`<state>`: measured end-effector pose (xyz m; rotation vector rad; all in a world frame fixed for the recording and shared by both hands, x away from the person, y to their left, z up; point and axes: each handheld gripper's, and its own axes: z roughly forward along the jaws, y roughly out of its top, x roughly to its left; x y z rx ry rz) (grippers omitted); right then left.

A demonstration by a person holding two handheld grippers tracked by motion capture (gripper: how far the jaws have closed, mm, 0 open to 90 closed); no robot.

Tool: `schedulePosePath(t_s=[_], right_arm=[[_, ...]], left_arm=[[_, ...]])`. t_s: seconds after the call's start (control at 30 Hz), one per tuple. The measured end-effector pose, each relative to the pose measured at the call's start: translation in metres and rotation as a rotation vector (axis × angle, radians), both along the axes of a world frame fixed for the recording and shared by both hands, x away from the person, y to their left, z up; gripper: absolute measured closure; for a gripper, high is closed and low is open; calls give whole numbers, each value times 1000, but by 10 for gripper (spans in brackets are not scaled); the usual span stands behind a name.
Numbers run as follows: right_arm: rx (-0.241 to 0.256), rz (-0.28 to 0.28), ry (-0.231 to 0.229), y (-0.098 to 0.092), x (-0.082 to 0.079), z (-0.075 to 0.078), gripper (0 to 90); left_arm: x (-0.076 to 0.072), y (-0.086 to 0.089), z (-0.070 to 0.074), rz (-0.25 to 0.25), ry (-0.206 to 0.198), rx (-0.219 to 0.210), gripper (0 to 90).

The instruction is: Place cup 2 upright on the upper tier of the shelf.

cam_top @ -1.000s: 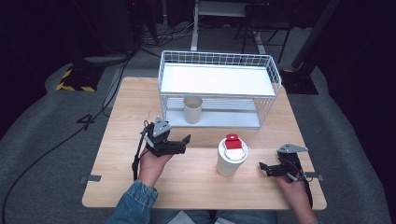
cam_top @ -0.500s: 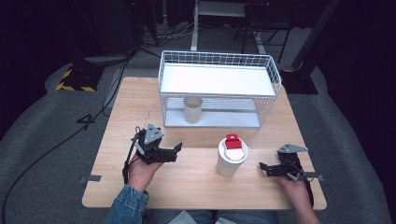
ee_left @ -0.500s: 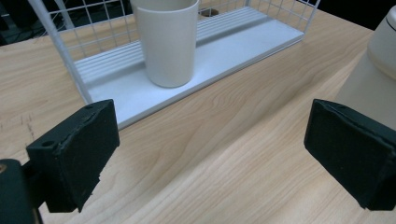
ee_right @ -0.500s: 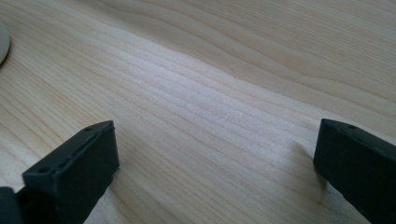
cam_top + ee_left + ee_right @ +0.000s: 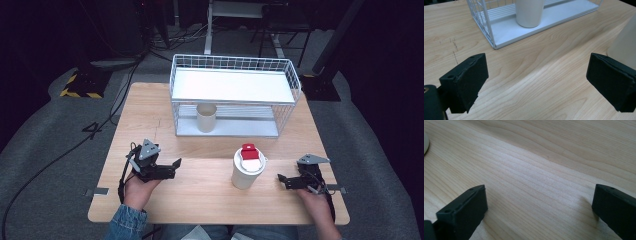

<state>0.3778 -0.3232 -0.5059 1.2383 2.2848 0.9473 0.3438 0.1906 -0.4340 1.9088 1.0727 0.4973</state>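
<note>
We see white cup [image 5: 248,168] with red-topped lid, lower centre of high view, on wooden table [image 5: 210,197]. Our left gripper [image 5: 172,166] lower left, jaws wide, empty. Our right gripper [image 5: 283,181] lower right, jaws wide, empty. Second cup [image 5: 206,117] inside wire rack [image 5: 234,95], upper centre.

Pale, matt wood-grain table [image 5: 210,195], white-coated wire rack [image 5: 235,67], smooth matt white cup [image 5: 206,118].

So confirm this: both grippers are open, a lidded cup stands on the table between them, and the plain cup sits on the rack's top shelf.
One detail is wrong: the plain cup stands on the rack's bottom shelf, as the high view shows. The rest holds.
</note>
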Motion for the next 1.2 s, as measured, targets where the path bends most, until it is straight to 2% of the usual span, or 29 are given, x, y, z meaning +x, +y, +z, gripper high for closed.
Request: schedulePosePath(t_s=[0.07, 0.13, 0.23, 0.4, 0.5, 0.67, 0.8, 0.9, 1.07, 1.2], right_arm=[[0, 0, 0, 0, 0, 0, 7], [3, 8, 1, -1, -2, 0, 8], [9, 14, 0, 0, -3, 1, 8], [17, 29, -13, -1, -6, 6, 10], [23, 35, -14, -1, -7, 9, 12], [31, 47, -18, 0, -10, 14, 13], [37, 60, -14, 2, -12, 18, 16], [43, 63, 0, 1, -12, 21, 16], [48, 66, -2, -1, -13, 25, 16], [54, 69, -1, -2, -14, 28, 19]], left_arm=[[-2, 3, -2, -4, 1, 17, 45], [-5, 9, -8, -8, 29, 36, 45], [-7, 14, -13, -4, 45, 53, 44], [-12, 27, -27, 2, 102, 64, 45], [-13, 31, -35, 16, 125, 95, 45], [-13, 34, -43, 19, 146, 120, 48], [-14, 37, -51, 33, 158, 115, 82], [-14, 39, -53, 29, 182, 138, 91], [-11, 40, -60, 51, 198, 157, 97], [-9, 41, -65, 60, 227, 176, 102]])
